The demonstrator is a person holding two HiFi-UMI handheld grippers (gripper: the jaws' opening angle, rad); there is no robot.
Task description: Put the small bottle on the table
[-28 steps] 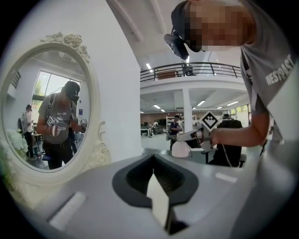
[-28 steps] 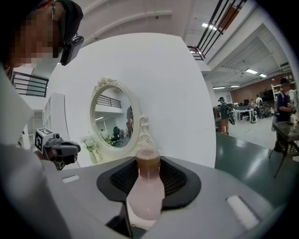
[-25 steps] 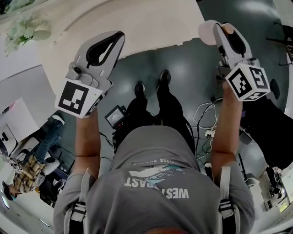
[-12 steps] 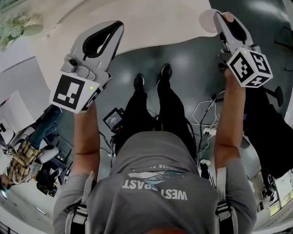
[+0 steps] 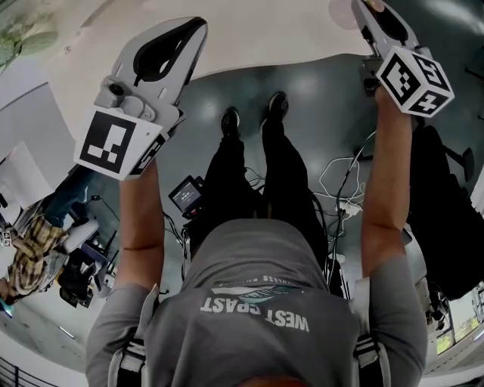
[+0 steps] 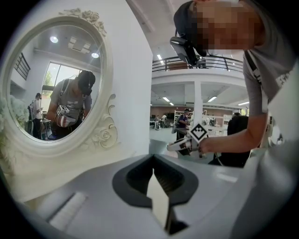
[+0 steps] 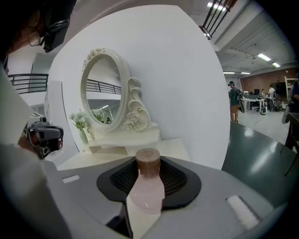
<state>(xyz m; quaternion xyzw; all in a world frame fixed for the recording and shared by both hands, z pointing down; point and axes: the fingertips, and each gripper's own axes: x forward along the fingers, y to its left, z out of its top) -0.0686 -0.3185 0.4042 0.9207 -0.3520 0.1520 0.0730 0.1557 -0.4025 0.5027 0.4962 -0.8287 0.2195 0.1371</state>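
Note:
The small bottle [image 7: 146,183], pale pink with a brown cap, stands upright between the jaws of my right gripper [image 7: 148,193], which is shut on it. In the head view that gripper [image 5: 365,7] is at the top right, over the edge of the cream table [image 5: 257,38], and only a pale bit of the bottle [image 5: 342,13] shows beside it. My left gripper [image 5: 195,29] hangs over the table's near edge at the left, shut with nothing in it. In its own view the left gripper [image 6: 154,179] faces the mirror.
An oval mirror in an ornate white frame [image 7: 103,91] stands on the table against a curved white wall. A vase of flowers [image 7: 80,125] sits beside it. Cables [image 5: 344,189] lie on the dark floor by my feet, and people stand at the left [image 5: 34,249].
Both grippers have moved forward, further up the head view and toward the table. The bottle has stayed in the right gripper's grip.

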